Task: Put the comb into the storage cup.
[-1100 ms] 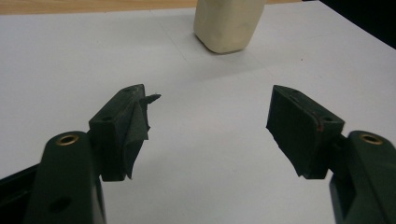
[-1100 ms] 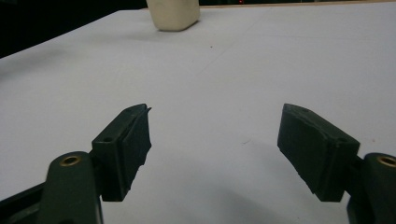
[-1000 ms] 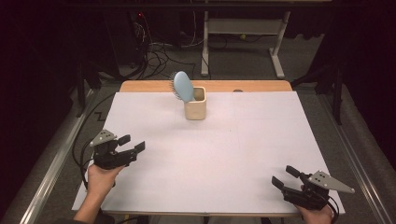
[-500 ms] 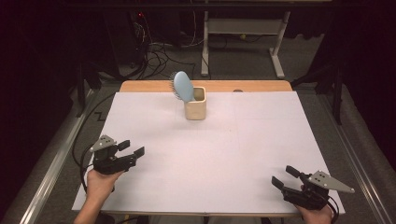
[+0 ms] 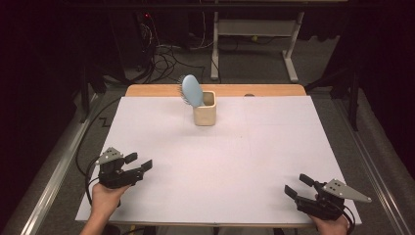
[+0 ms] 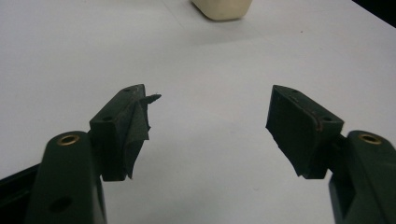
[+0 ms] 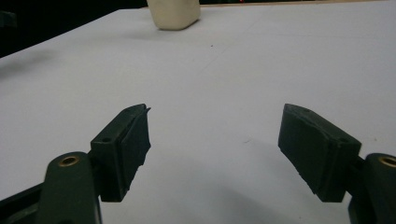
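Plainly unlabelled cream cup (image 5: 204, 114), blue hairbrush (image 5: 191, 90) inside

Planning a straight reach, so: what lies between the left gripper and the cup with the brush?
Nothing. The high view shows only bare white table between the left gripper and the cup holding the brush.

Left tongs (image 5: 139, 164) and right tongs (image 5: 297, 185), each hand-held low at the counter's (image 5: 244, 161) near corners, jaws apart, empty.
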`<action>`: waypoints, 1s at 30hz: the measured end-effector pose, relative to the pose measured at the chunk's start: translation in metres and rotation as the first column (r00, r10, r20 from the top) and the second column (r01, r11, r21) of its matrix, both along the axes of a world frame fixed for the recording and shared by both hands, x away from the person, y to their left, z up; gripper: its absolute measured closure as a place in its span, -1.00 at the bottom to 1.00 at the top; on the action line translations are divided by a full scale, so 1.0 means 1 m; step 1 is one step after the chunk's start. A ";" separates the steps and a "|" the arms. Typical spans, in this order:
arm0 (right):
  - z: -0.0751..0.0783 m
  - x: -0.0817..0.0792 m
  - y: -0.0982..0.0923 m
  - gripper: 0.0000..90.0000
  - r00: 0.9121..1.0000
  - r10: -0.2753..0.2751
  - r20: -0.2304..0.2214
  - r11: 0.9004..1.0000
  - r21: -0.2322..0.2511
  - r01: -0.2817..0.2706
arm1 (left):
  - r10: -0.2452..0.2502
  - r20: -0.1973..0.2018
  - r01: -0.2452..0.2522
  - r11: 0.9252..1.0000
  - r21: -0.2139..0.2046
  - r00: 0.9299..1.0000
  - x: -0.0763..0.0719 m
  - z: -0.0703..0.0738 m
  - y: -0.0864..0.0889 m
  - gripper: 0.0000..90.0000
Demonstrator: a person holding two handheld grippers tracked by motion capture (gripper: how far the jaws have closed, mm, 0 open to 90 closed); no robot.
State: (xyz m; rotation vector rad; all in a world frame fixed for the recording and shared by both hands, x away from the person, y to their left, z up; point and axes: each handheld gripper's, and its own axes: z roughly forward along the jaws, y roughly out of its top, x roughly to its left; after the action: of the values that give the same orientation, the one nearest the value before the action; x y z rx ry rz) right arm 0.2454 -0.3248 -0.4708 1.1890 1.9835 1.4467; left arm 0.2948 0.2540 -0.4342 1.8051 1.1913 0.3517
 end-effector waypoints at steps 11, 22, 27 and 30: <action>0.000 0.000 0.000 -0.43 1.000 0.001 -0.001 1.000 0.000 -0.001 | 0.012 0.001 -0.012 1.000 0.017 1.000 -0.004 -0.008 -0.001 -0.32; 0.000 0.000 0.000 -0.43 1.000 0.001 -0.001 1.000 -0.002 -0.001 | 0.008 -0.009 -0.008 1.000 0.011 1.000 -0.007 -0.015 -0.003 -0.32; 0.000 0.000 0.000 -0.43 1.000 0.000 -0.001 1.000 0.001 0.000 | 0.004 -0.023 -0.004 1.000 0.016 1.000 -0.007 -0.019 -0.004 -0.33; 0.000 0.000 0.000 -0.43 1.000 -0.001 -0.002 1.000 0.001 0.001 | 0.001 -0.029 0.000 1.000 0.017 1.000 -0.007 -0.022 -0.004 -0.33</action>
State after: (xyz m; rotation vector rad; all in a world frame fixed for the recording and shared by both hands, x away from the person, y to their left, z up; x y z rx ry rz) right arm 0.2453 -0.3253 -0.4709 1.1929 1.9834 1.4462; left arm 0.2876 0.2497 -0.4559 1.8299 1.2122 0.3376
